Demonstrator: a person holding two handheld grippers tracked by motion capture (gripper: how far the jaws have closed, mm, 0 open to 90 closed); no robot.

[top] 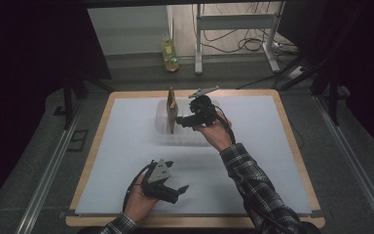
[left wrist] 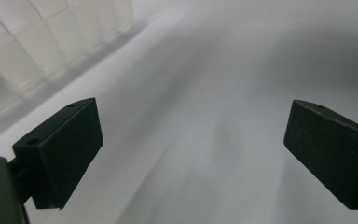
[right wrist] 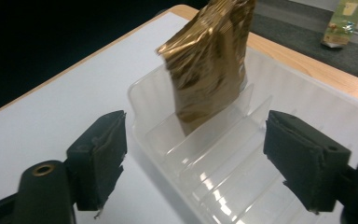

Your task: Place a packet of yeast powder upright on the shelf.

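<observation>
Right gripper [right wrist: 196,154] is spread wide, holding nothing, over the clear rack [right wrist: 223,186] at the table's far middle. Just beyond its jaws a gold pouch [right wrist: 209,60] stands upright in the rack's leftmost slot, long axis vertical. The right hand is the nearer; left gripper [left wrist: 191,144] rests released near the front edge, well apart from the pouch [top: 171,109]

Beyond the table's far edge, a green-and-yellow packet [top: 170,54] lying on the grey floor [top: 136,73]. Behind it, white desk legs [top: 198,44] and tangled cables [top: 246,44].
</observation>
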